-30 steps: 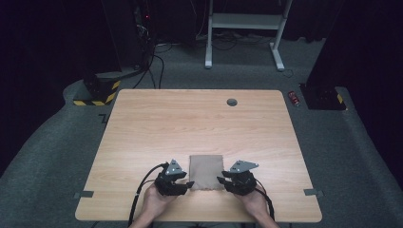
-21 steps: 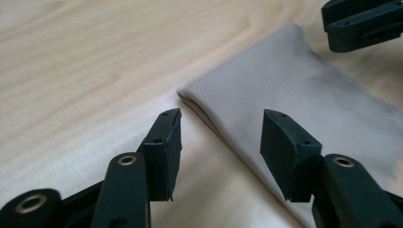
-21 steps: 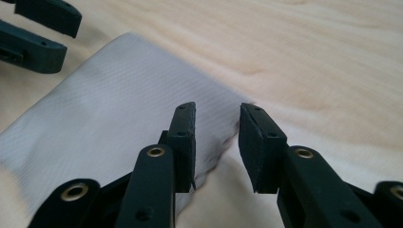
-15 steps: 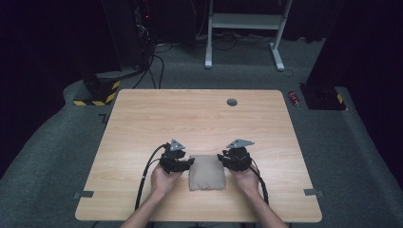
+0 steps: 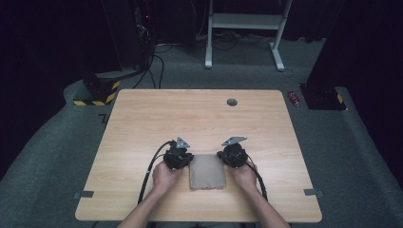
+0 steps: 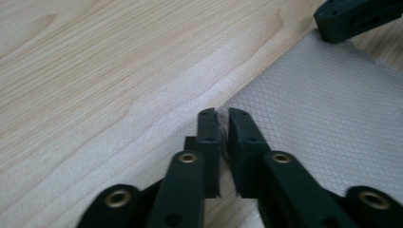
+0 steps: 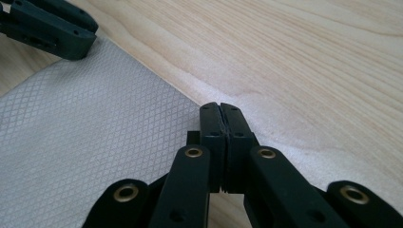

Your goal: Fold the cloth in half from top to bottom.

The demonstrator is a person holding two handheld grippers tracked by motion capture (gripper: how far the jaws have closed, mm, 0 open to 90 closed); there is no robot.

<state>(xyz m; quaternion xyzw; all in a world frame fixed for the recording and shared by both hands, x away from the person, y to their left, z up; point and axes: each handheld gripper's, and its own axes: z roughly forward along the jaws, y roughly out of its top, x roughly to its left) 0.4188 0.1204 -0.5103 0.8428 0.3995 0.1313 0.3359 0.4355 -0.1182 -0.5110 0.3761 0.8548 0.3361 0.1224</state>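
Note:
A grey cloth (image 5: 206,172) with a fine diamond weave lies flat on the wooden table (image 5: 190,118), near the front edge. My left gripper (image 5: 190,158) is at the cloth's far left corner. In the left gripper view its jaws (image 6: 222,118) have just been closing and pinch a thin edge of the cloth (image 6: 323,109). My right gripper (image 5: 220,157) is at the far right corner. In the right gripper view its jaws (image 7: 220,111) are pressed together on the corner of the cloth (image 7: 85,142). Each gripper view shows the other gripper across the cloth.
A round cable hole (image 5: 232,102) sits near the table's far edge. Tape marks (image 5: 311,192) lie at the front corners. On the floor beyond are a red can (image 5: 294,97), a white desk frame (image 5: 247,21) and a black-and-yellow striped base (image 5: 95,92).
Both hands have slid away from the person along the cloth's sides, from its near corners to its far corners. The cloth has stayed where it was.

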